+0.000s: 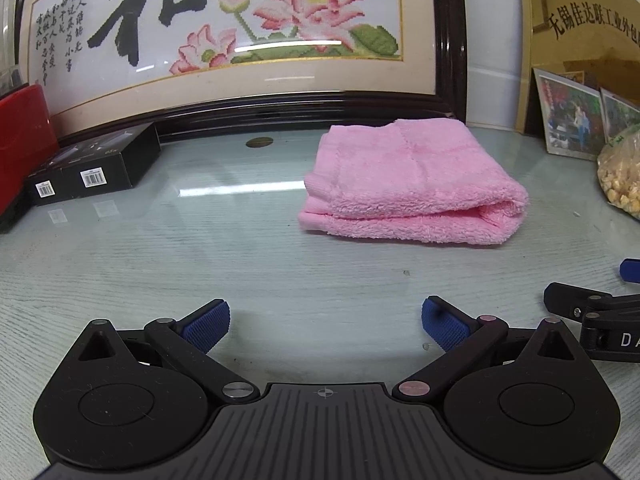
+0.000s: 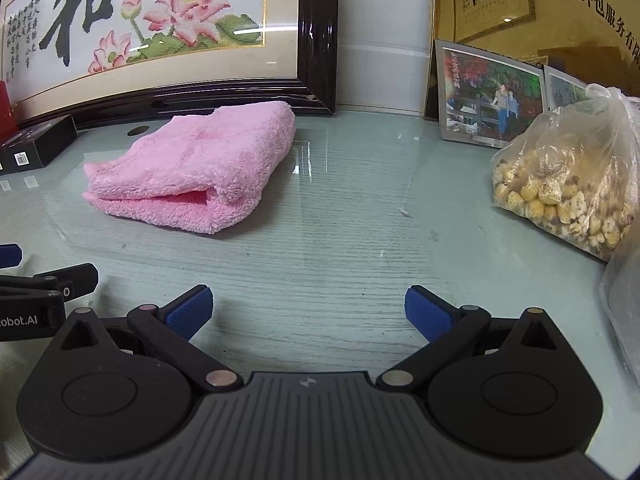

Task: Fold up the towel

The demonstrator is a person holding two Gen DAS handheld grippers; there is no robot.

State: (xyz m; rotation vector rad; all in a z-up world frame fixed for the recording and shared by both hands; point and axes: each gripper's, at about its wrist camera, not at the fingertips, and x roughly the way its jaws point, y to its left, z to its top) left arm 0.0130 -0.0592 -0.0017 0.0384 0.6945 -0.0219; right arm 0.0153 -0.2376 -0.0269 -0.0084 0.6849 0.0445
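While both grippers' jaws gape empty, pink towel lies folded, fluffy, layered.

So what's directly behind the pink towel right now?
Behind the folded pink towel stands the dark-framed lotus cross-stitch picture, leaning at the glass tabletop's back edge. The towel covers part of the frame's bottom rail; whether they touch cannot be seen.

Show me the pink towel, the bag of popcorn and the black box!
pink towel (image 2: 192, 168): right wrist view, on its fluffy folded top layer.
bag of popcorn (image 2: 560, 184): right wrist view, on the clear plastic over the kernels.
black box (image 1: 96, 164): left wrist view, on its front side.
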